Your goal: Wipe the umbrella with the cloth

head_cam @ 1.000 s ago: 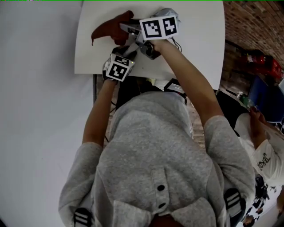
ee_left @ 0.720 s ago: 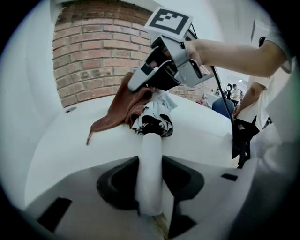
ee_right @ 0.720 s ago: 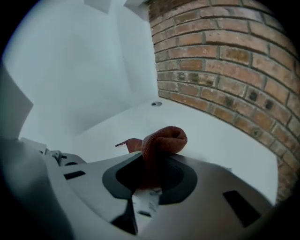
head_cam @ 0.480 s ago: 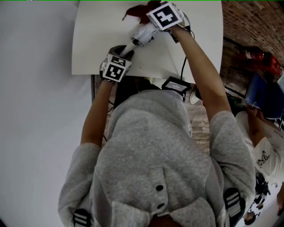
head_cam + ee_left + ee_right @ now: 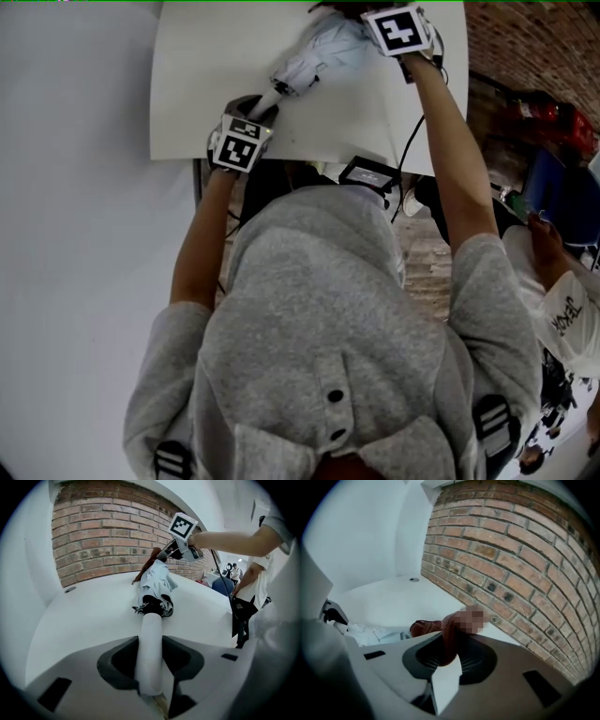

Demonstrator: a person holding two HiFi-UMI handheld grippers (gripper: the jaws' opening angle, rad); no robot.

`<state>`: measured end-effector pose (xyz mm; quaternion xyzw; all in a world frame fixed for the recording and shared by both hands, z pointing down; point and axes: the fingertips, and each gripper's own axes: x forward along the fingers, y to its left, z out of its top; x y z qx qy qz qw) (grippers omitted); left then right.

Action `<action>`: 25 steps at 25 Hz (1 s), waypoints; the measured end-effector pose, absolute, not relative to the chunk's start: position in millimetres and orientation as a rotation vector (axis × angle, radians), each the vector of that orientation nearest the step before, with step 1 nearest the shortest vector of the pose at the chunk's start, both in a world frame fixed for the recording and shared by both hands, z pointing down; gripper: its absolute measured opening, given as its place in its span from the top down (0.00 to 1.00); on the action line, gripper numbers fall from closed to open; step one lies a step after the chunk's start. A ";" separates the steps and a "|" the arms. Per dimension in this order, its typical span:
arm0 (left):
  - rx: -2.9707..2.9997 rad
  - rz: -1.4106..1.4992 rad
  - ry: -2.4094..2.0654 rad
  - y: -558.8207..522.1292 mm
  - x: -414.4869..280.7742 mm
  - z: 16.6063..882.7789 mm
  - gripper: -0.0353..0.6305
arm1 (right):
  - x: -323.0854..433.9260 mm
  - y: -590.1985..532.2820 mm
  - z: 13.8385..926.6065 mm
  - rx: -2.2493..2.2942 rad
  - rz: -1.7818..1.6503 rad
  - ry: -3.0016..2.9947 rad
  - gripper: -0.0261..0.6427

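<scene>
Since a second ago the right gripper point(image 5: 452, 657) has swept out to the far tip of the folded umbrella point(image 5: 317, 54), jaws pinching the rust-red cloth point(image 5: 425, 628). Its partner, the left gripper point(image 5: 151, 679), hasn't budged and clamps the white handle point(image 5: 151, 634). On the white table point(image 5: 202, 84), the umbrella's length runs from left gripper away to right, so I'd guess the return stroke follows it.

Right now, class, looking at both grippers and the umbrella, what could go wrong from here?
The left gripper grips only the smooth handle, so the umbrella might twist or slip out under wiping pressure. The right gripper holds a fold of cloth at the umbrella's far end, near the brick wall; it could overshoot.
</scene>
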<state>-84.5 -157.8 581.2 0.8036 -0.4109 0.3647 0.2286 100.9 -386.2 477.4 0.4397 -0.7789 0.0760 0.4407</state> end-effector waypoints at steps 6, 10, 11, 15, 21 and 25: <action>2.208 1.005 -1.128 -151.0 -88.4 586.6 0.71 | 79.7 -329.2 467.1 1.053 0.097 -2.067 0.85; 2.209 1.012 -1.118 -163.7 -88.4 587.4 0.71 | 63.1 -297.4 457.0 0.994 0.074 -2.140 0.85; 2.206 1.015 -1.116 -166.2 -89.1 587.5 0.71 | 57.8 -288.0 457.3 0.965 0.096 -2.163 0.85; 2.187 1.029 -1.096 -167.7 -91.2 586.9 0.71 | 31.1 -232.7 458.1 0.778 0.262 -2.288 0.85; 2.278 0.975 -1.279 -146.1 -112.0 545.0 0.71 | -0.4 -148.4 411.9 0.660 0.287 -2.506 0.85; 2.351 0.661 -1.487 -171.7 -115.5 477.8 0.71 | 43.1 -180.5 360.7 0.924 0.235 -2.612 0.85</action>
